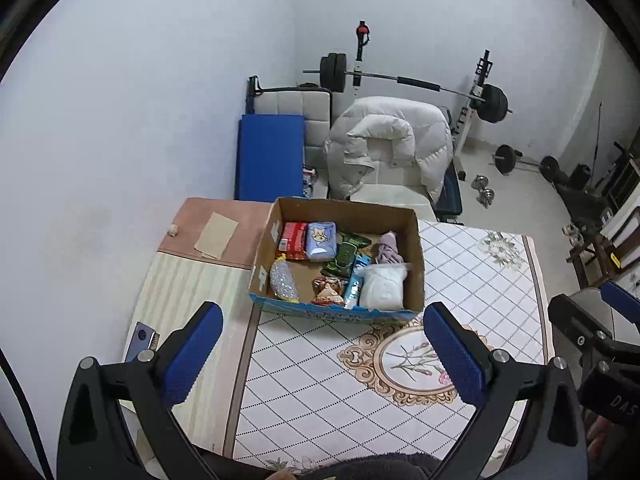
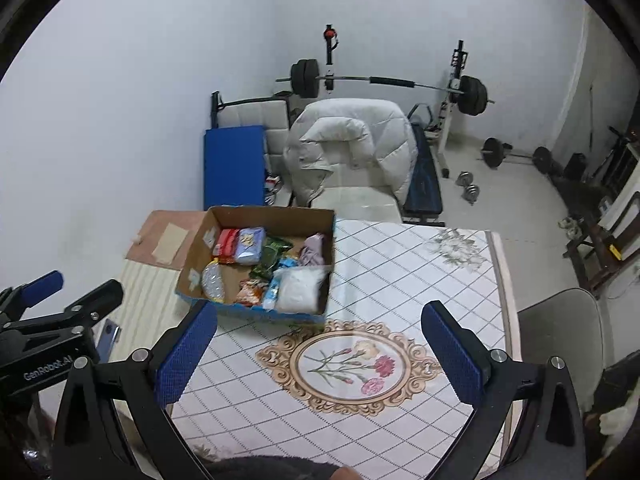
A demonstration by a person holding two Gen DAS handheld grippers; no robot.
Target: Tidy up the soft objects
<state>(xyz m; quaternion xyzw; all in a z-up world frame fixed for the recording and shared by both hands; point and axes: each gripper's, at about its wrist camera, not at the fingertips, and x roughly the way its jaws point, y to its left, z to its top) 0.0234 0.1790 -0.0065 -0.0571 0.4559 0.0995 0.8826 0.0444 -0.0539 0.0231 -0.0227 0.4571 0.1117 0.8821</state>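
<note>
Closest to the camera is the left gripper (image 1: 322, 350), with its two blue pads spread wide and nothing between them. The right gripper (image 2: 320, 350) is the same: wide open and holding nothing. Both hang above the table (image 1: 320, 392), over the cloth with the flower picture (image 2: 350, 364). A phone (image 1: 141, 340) lies on the left side of the table, near the left gripper.

A little farther on sits the cardboard box (image 1: 416, 264), open at the top. The soft things are all inside it. There is a white soft pack (image 1: 382, 286) in the near right corner, a purple cloth (image 1: 388, 248) behind it, a blue tissue pack (image 1: 320, 240), a red pack (image 1: 293, 236), green packs (image 1: 346, 254) and a shiny bag (image 1: 283, 282) on the left side.

The box is straight ahead of both grippers and a bit lower. From the left gripper it sits in the middle. From the right gripper it lies to the left. So I think the left gripper has the straighter reach. The white soft pack is the closest thing, and its long side points away from the grippers.

Far behind the table are a chair with a white puffy coat (image 1: 388, 140) and a barbell (image 1: 404, 80) by the wall.
</note>
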